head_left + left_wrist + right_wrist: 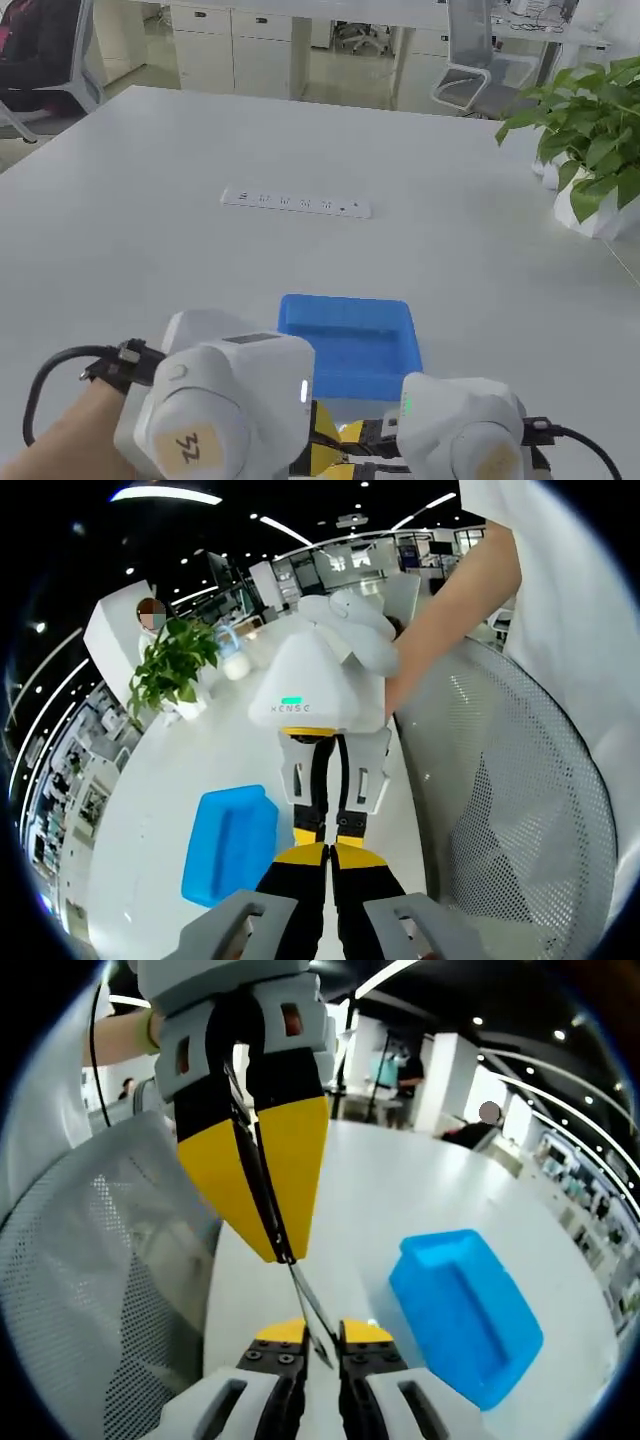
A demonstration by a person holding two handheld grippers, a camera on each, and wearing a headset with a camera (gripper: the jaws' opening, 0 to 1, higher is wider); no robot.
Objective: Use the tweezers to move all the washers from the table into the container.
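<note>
Right gripper view: left gripper (283,1250) comes in from the top, yellow jaws clamped flat on the tweezers (255,1160). Tweezer arms read as one thin black line, so squeezed together or nearly. The tip runs down into the narrow gap between the right gripper (322,1332) jaws. Those jaws are almost closed; can't tell if they actually pinch the tip, or if the tip carries anything. Blue container (465,1305) sits on the white table (400,1190), off to the side of both grippers. Head view: container (350,335) just beyond the grippers, power strip (295,203) further back, plant (590,130) at the far right edge.
</note>
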